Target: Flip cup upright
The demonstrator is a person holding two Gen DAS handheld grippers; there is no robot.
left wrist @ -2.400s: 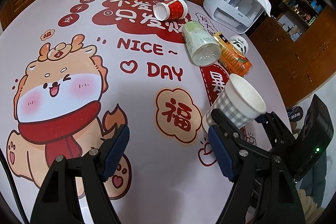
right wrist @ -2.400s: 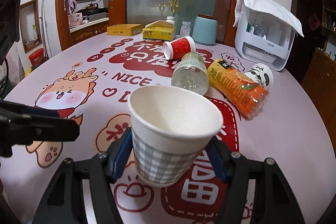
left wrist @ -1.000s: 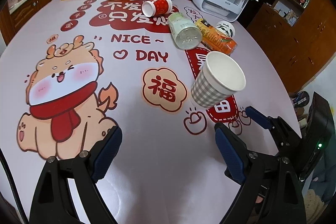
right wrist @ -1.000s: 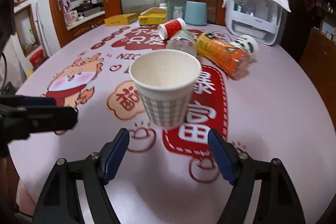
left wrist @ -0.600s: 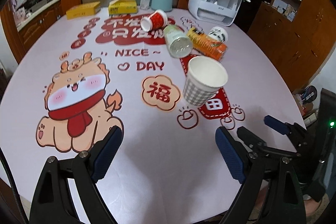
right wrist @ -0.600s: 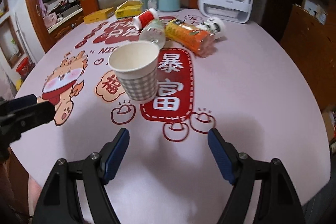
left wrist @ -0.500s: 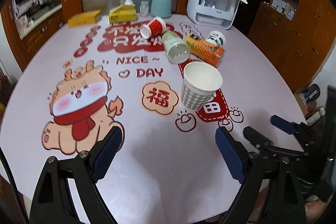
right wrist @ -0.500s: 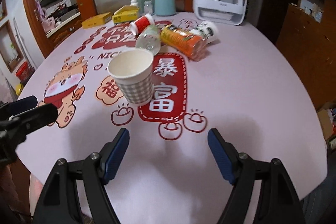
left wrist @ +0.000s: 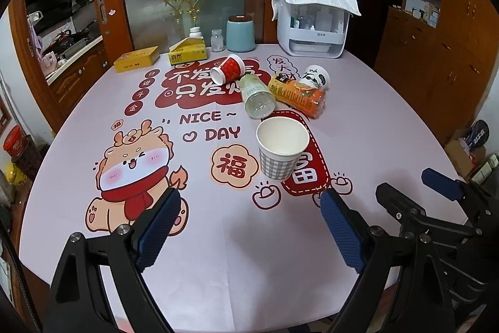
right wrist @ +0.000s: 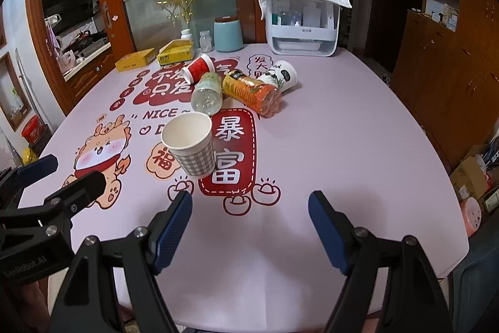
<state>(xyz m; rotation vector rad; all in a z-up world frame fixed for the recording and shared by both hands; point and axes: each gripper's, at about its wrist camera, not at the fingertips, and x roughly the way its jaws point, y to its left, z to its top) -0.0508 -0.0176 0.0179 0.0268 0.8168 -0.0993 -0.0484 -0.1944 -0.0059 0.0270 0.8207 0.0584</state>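
Observation:
A grey-checked paper cup [left wrist: 281, 152] stands upright, mouth up, on the printed tablecloth near the table's middle; it also shows in the right wrist view [right wrist: 191, 144]. My left gripper [left wrist: 249, 227] is open and empty, well back from the cup near the front edge. My right gripper [right wrist: 249, 227] is open and empty, also pulled back, with the cup ahead and to its left. The right gripper also shows in the left wrist view [left wrist: 414, 192] at the right edge.
Behind the cup lie a red paper cup [left wrist: 227, 69], a clear bottle [left wrist: 257, 97], an orange bottle [left wrist: 297, 95] and a panda cup [left wrist: 316, 77]. At the table's far edge stand yellow boxes [left wrist: 136, 63], a teal jar [left wrist: 240, 34] and a white appliance [left wrist: 310, 27].
My right gripper let go of the checked cup, which now stands on the table. Both grippers drew back and up from it, toward the table's front edge.

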